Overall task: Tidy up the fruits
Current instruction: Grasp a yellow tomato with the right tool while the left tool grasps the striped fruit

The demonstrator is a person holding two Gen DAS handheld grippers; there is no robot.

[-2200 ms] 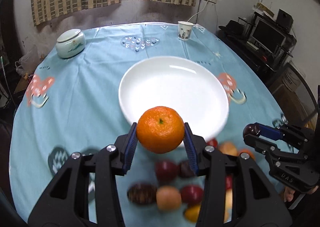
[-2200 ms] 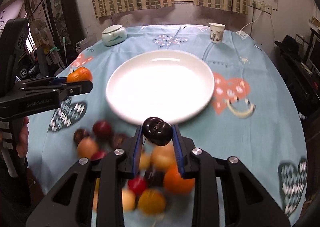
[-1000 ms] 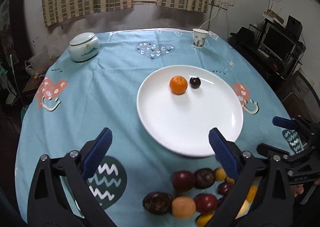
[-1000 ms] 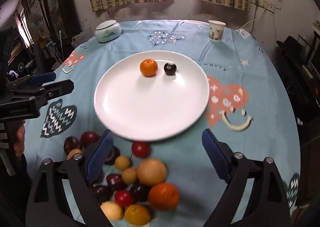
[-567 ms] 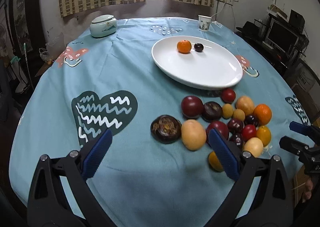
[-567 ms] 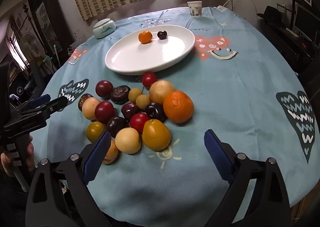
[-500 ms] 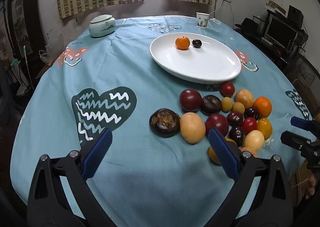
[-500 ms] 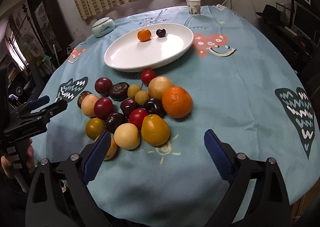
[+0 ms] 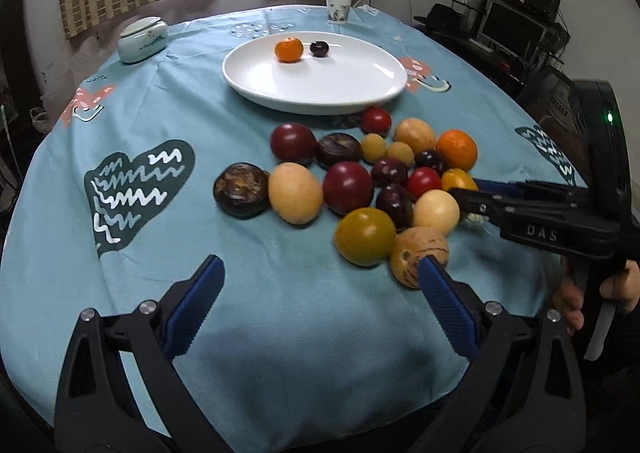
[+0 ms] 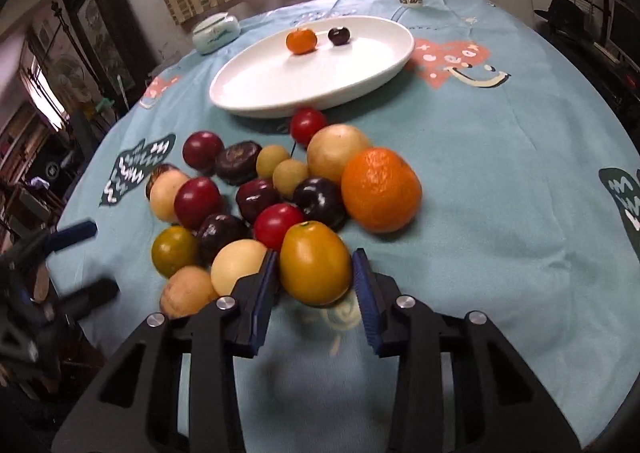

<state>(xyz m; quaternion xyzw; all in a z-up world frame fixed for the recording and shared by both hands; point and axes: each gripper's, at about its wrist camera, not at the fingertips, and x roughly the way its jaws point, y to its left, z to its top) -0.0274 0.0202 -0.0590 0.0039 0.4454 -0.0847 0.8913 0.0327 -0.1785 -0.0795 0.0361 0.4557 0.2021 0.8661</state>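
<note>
A white plate (image 9: 340, 93) holds a small orange (image 9: 289, 49) and a dark plum (image 9: 319, 48); the plate also shows in the right wrist view (image 10: 256, 93). Several loose fruits lie in a pile (image 9: 360, 181) in front of the plate. My right gripper (image 10: 314, 273) has its jaws closed around a yellow-orange fruit (image 10: 314, 263) at the near edge of the pile. It shows in the left wrist view (image 9: 464, 193) reaching in from the right. My left gripper (image 9: 320, 285) is open and empty, low over the cloth, with a speckled tan fruit (image 9: 416, 255) by its right finger.
A blue patterned cloth covers the round table (image 9: 120, 133). A lidded ceramic jar (image 9: 143, 39) stands at the back left and a paper cup (image 9: 338, 9) at the back. A large orange (image 10: 380, 189) sits right of the pile. Furniture and monitors stand to the right.
Both grippers moved closer to the pile. The right gripper went from wide open to closed around the yellow-orange fruit. The left gripper stayed open.
</note>
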